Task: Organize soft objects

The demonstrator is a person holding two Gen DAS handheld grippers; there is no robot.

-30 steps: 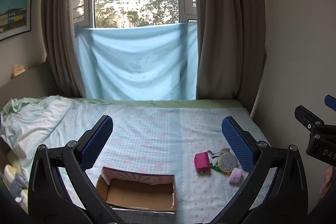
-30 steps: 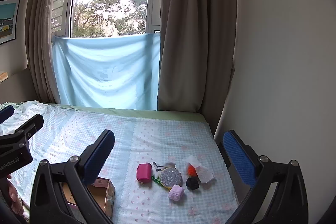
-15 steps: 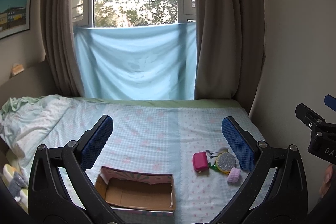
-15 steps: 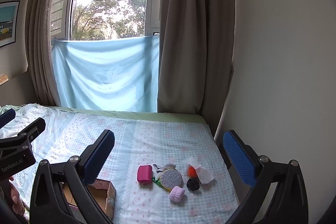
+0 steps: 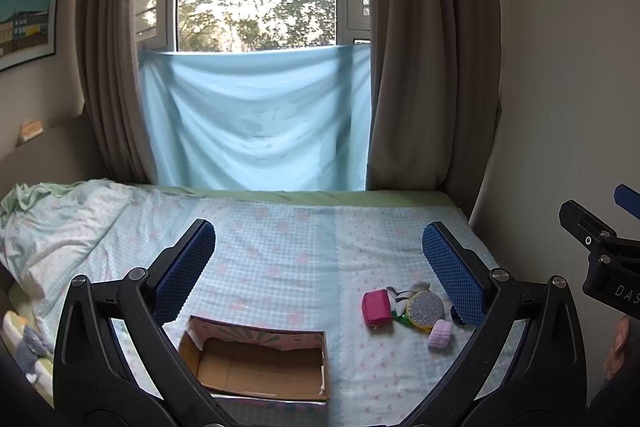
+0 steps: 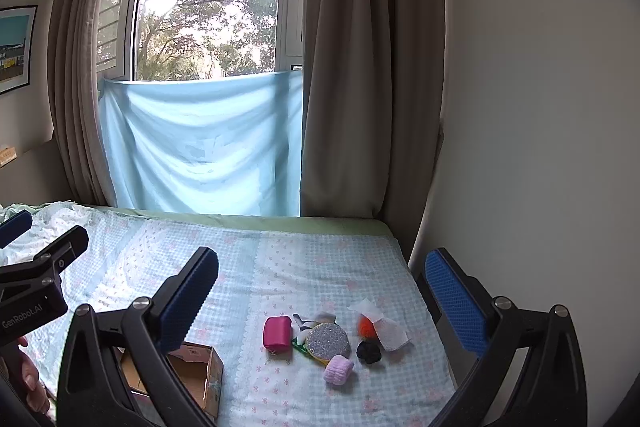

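Left wrist view: the left gripper (image 5: 318, 263) is spread wide and holds nothing, above the empty cardboard box (image 5: 256, 367) on the bed (image 5: 280, 251). Right wrist view: the right gripper (image 6: 322, 291) is likewise wide and empty; the soft objects, including a pink pouch (image 6: 277, 333) and a lilac roll (image 6: 338, 369), lie clustered near the bed's right edge, so a careless grasp could snag two at once or knock one overboard.

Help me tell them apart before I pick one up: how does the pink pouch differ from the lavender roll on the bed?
The pink pouch is deep magenta with a smooth surface; the lavender roll is pale and fuzzy. The pouch looks bigger and boxier, the roll smaller and rounded. The pouch lies left of the glittery disc, the roll just in front of the disc. Both rest on the bed sheet, outside the cardboard box, untouched by either tool.
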